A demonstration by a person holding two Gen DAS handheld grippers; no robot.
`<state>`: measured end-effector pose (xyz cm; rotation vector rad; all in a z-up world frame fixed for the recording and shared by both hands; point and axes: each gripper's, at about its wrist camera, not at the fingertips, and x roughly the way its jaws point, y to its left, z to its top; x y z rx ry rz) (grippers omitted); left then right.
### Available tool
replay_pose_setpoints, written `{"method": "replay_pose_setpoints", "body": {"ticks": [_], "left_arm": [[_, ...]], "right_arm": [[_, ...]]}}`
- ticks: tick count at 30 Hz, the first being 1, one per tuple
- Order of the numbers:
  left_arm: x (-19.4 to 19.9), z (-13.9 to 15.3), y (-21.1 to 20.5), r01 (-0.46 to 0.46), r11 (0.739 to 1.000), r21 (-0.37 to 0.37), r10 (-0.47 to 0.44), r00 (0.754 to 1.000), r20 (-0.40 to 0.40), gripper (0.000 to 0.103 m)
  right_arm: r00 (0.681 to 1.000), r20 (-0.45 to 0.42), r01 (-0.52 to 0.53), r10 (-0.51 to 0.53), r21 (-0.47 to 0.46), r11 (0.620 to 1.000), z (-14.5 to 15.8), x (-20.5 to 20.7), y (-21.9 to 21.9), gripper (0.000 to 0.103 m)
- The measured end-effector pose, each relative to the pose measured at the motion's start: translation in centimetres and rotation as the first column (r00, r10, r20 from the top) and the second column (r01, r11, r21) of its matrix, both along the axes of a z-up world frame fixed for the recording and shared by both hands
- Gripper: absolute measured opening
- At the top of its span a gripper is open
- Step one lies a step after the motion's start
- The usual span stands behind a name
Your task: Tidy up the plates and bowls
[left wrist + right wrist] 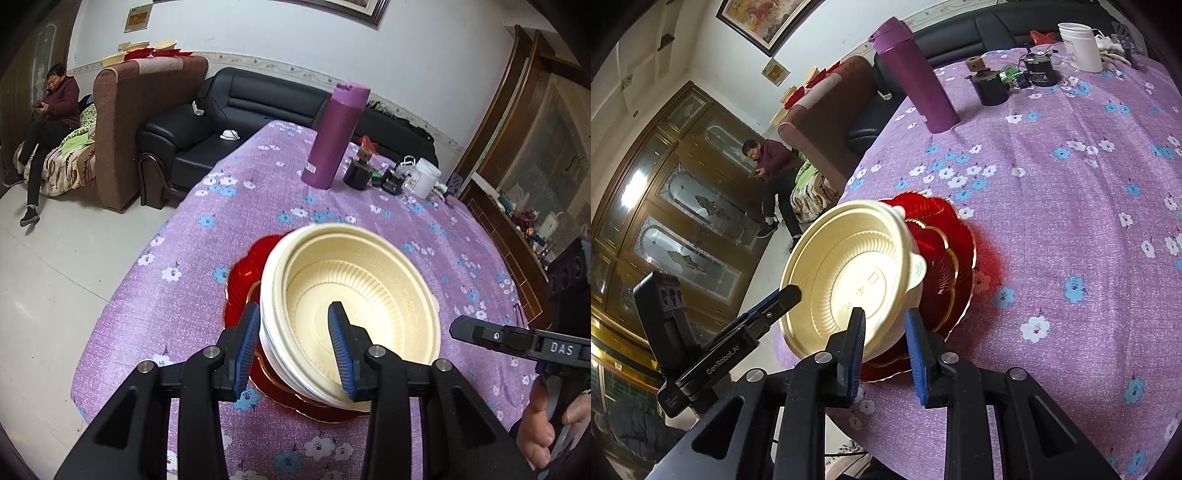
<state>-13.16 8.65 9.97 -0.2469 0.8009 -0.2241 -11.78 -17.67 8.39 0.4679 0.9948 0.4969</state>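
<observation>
Stack of cream ribbed plastic bowls [354, 295], tilted, clamped at the near rim by the left gripper [295, 347]: one blue pad outside the wall, the other inside the bowl, jaws narrow and pressing. Right gripper [884, 347] likewise closed narrow on the opposite rim of the same stack, one pad inside, one outside. Beneath and just behind the bowls, red scalloped plastic plates with gold edging [945, 251], nested, lying on the purple flowered tablecloth [369, 206]. Table edge close to the left of the left gripper, dropping to pale floor tiles [55, 266]; broad bare cloth ahead and to the right of the right gripper. Well ahead, a tall purple flask [332, 140] upright, then a small black pot [357, 173] and a white tub [424, 177] near the far edge. Beyond, a black leather sofa [229, 107], a brown armchair [140, 110] and a seated person [48, 122].
</observation>
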Motion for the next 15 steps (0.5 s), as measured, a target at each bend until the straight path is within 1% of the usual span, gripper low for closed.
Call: {"method": "replay_pose_setpoints", "body": {"ticks": [2,4,7,11,15], "left_arm": [[-0.1,0.3,0.8,-0.017,1.000,-0.008,0.017,1.000,0.009,0.038],[0.0,0.3,1.8,-0.046,0.999,-0.010,0.046,0.999,0.009,0.043],[0.3,-0.1,3.3,-0.090,0.996,-0.023,0.090,0.996,-0.010,0.043],[1.1,-1.7,5.4,-0.129,0.990,-0.056,0.125,0.990,-0.067,0.043],[1.9,-3.8,5.6,-0.111,0.991,-0.075,0.101,0.986,-0.132,0.044]], "right_arm": [[1.000,0.005,0.017,-0.017,0.002,1.000,0.1,0.0,-0.6,0.025],[0.999,0.004,0.036,-0.036,0.001,0.999,0.0,0.2,-1.2,0.025],[0.998,-0.010,0.065,-0.065,0.000,0.998,-0.7,0.5,-2.0,0.025],[0.994,-0.036,0.102,-0.102,-0.012,0.995,-2.0,1.2,-3.0,0.025],[0.991,-0.066,0.119,-0.120,-0.022,0.993,-3.3,1.7,-3.5,0.025]]}}
